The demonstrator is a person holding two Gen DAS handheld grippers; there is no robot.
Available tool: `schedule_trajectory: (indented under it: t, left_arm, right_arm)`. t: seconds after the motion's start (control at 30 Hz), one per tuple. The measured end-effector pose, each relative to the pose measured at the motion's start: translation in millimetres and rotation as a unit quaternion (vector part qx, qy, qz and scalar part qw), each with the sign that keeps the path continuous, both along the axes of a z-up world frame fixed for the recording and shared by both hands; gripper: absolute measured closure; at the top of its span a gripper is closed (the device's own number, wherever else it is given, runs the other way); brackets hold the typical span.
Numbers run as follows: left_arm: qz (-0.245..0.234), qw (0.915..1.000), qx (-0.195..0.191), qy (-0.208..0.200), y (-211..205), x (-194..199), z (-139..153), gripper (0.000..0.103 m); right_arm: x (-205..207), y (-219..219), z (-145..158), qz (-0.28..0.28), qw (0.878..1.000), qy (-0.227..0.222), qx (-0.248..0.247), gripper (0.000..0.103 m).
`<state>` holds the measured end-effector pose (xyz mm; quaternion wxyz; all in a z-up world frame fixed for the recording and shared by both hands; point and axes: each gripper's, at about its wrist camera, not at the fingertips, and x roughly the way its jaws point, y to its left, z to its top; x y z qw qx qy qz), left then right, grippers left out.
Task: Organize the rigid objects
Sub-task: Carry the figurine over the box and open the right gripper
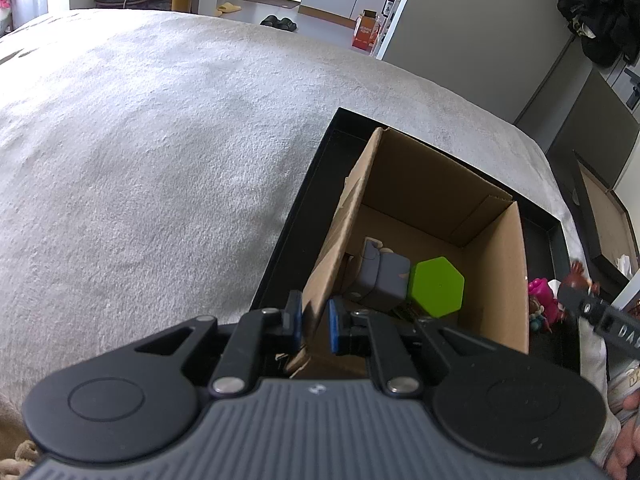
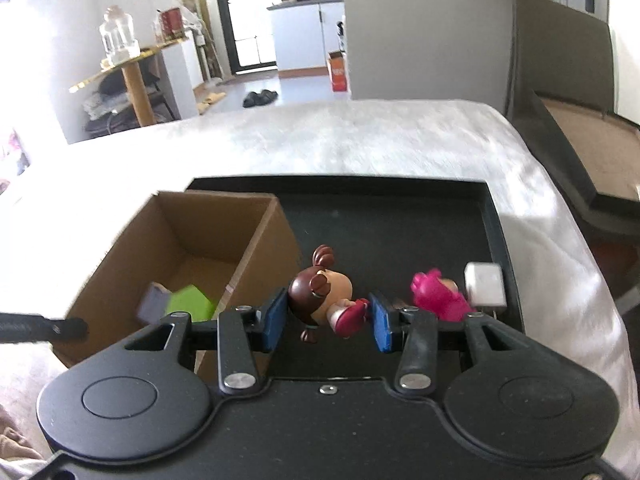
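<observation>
A brown cardboard box [image 1: 496,280] stands in a black tray [image 1: 304,216] on a bed. Inside lie a green hexagonal block [image 1: 438,286] and a grey block [image 1: 384,276]. My left gripper [image 1: 314,322] is shut on the box's near left wall. My right gripper [image 2: 326,320] holds a brown-haired doll figure [image 2: 324,292] between its blue pads, just right of the box [image 2: 248,240] and above the tray [image 2: 400,220]. A pink figure [image 2: 436,292] and a white cube [image 2: 484,284] lie at the tray's right side. The green block [image 2: 192,300] shows in the right wrist view too.
The grey blanket [image 1: 160,140] covers the bed around the tray. A dark lid or second box [image 2: 580,148] lies off the bed's right edge. The right gripper's arm [image 1: 600,312] shows at the right of the left wrist view, near the pink figure [image 1: 542,292].
</observation>
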<state>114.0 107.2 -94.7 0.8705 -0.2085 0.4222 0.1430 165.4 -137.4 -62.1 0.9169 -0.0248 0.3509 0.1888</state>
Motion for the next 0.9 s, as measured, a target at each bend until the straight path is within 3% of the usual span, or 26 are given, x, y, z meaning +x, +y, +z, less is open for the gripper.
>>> schedule_trajectory:
  t: [0.33, 0.9]
  left_arm:
    - [0.003, 1.0, -0.008, 0.0, 2, -1, 0, 0.091]
    - [0.005, 0.9999, -0.013, 0.001, 3, -1, 1, 0.091]
  right_arm:
    - [6, 28, 23, 0.03, 0.999, -0.024, 0.007, 0.06]
    - [9, 98, 29, 0.094, 0.995, -0.033, 0.013, 0.059]
